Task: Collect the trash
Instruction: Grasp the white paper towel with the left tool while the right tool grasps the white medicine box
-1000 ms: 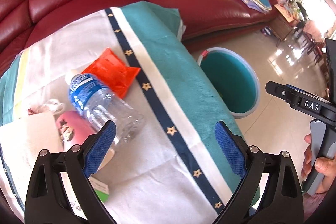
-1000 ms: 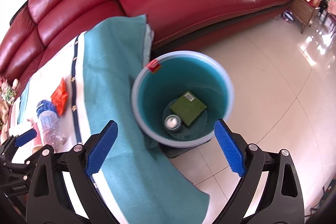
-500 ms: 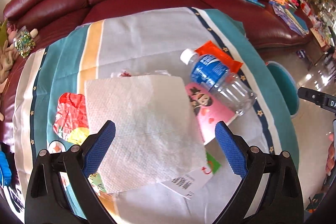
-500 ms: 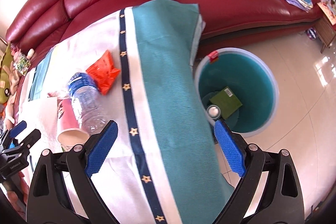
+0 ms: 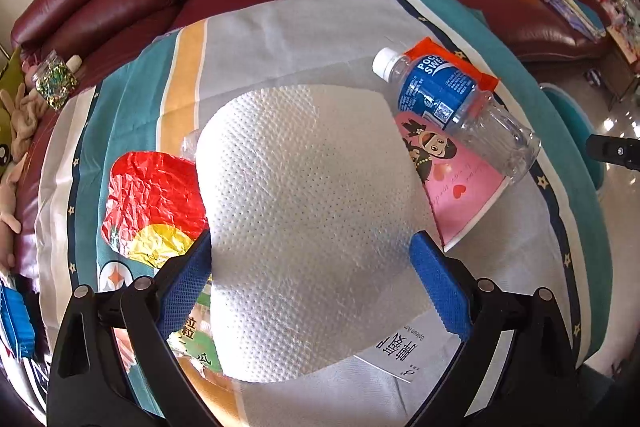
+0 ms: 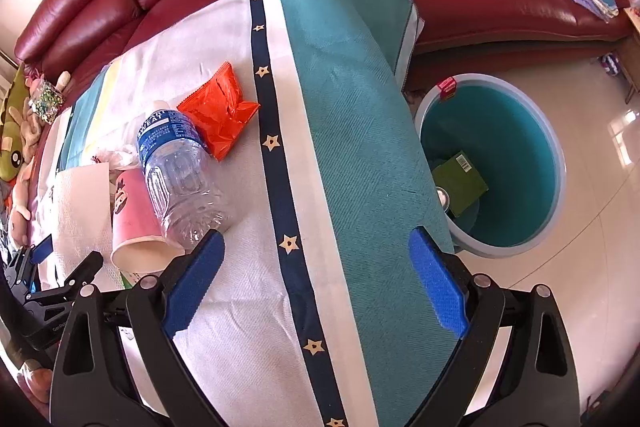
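Progress since a second ago: your left gripper [image 5: 310, 283] has swung away from the teal round trash bin [image 6: 520, 131] and now hangs over the litter, so a new pickup begins. Its jaws are spread wide and empty, and the white embossed paper towel [image 5: 304, 211] lies directly below, between the blue pads. The clear plastic bottle with blue label [image 5: 452, 107] rests on the pink paper cup [image 5: 460, 187], near the right edge of the tabletop [image 5: 304, 39]. Your right gripper [image 6: 316, 283] is also released, above that edge, with the bin on the floor just beside.
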A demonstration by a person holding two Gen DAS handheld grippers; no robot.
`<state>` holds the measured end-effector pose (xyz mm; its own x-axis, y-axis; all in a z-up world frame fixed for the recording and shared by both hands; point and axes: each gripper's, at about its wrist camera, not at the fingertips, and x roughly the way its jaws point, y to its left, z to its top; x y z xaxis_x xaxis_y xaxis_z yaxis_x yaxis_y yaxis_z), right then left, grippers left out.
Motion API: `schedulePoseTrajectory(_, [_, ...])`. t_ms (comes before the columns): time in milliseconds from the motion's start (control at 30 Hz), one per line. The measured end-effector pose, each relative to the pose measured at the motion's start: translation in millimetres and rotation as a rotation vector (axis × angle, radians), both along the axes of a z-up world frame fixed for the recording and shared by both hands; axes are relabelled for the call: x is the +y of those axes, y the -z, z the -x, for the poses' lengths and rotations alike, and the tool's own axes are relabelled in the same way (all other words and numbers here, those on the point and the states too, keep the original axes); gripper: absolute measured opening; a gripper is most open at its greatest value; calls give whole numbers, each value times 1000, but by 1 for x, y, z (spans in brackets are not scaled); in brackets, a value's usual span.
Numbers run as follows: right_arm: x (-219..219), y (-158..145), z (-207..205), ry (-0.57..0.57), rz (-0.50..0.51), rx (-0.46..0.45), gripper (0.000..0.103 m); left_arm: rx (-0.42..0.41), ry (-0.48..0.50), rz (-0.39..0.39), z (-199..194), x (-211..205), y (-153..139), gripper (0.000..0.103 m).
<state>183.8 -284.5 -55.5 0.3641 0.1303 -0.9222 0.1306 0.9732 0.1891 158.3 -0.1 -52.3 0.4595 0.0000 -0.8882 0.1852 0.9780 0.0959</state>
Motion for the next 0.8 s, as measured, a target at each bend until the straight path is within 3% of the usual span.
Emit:
schedulePoseTrajectory(133, [2, 3, 1, -5, -6, 7, 89, -1, -6, 40, 2, 7, 1, 90])
schedulePoseTrajectory(367, [10, 7, 1, -33, -12, 19, 89, -26, -24, 88, 5, 18, -11, 63])
schedulePoseTrajectory(433, [17, 6, 0, -54, -8, 17, 89, -34, -34, 114, 7, 24, -15, 50])
schedulePoseTrajectory(500, [22, 5, -2, -74, -7, 15, 89, -46, -46, 137, 8, 30, -21, 29])
schedulePoseTrajectory(600, [31, 3, -8, -102, -4, 14, 89, -59, -51, 160, 9, 37, -28, 7])
schedulePoseTrajectory(800, [56, -1, -15, -161, -17, 15, 89, -61, -58, 209, 11, 52, -32, 3])
